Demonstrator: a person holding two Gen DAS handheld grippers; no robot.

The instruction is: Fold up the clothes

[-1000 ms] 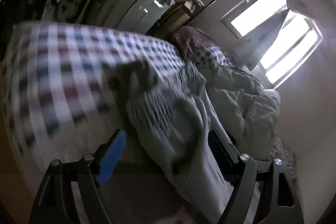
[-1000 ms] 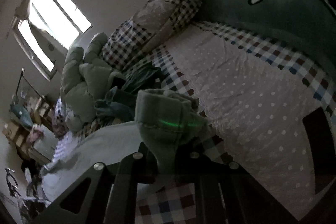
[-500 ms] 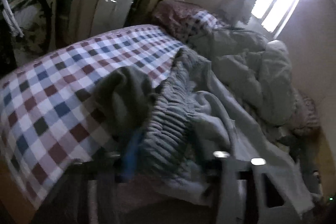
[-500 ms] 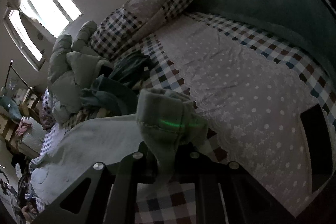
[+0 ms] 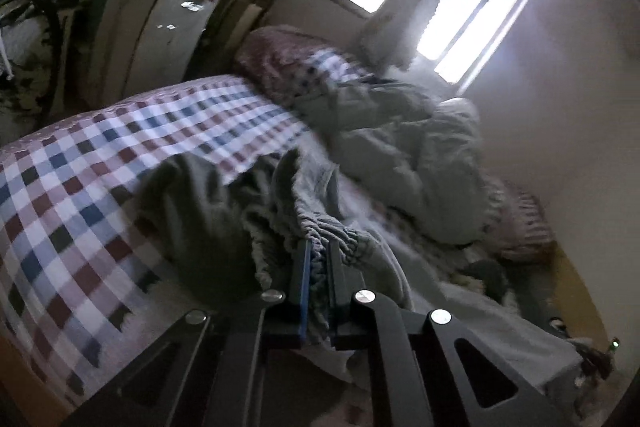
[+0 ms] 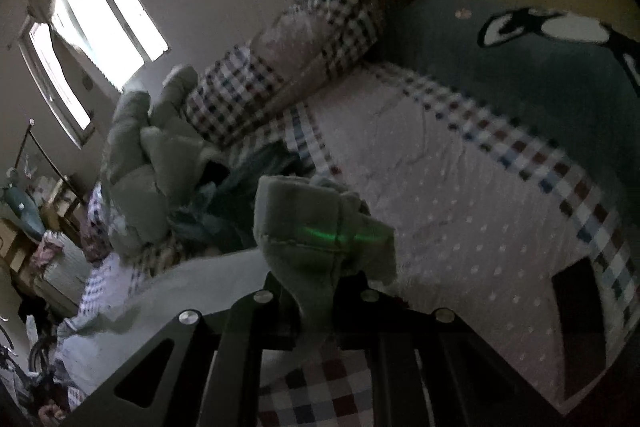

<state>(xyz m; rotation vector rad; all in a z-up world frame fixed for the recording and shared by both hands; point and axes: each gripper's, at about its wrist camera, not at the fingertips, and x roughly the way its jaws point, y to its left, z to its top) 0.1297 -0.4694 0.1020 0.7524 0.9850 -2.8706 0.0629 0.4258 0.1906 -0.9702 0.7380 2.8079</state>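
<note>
Left tongs (image 5: 318, 267) clamped on ribbed waistband of grey garment (image 5: 320, 223); rest of cloth bunched ahead and to left of tongs on checked bedspread (image 5: 80, 187). Right tongs (image 6: 316, 291) gripping another grey fabric edge (image 6: 316, 215), cloth standing up between fingers. Duvet (image 5: 400, 155) beyond left tongs, near window (image 5: 452, 7).

My only light is the window (image 5: 436, 3) at 1 o'clock in the left view — blown out, hazing the wall beside it. The right view is dimmer; its window (image 6: 92, 39) glares at 10 o'clock. Both frames bow at the edges, corners black, and the checked bedspread (image 5: 100, 167) smears with blur.
</note>
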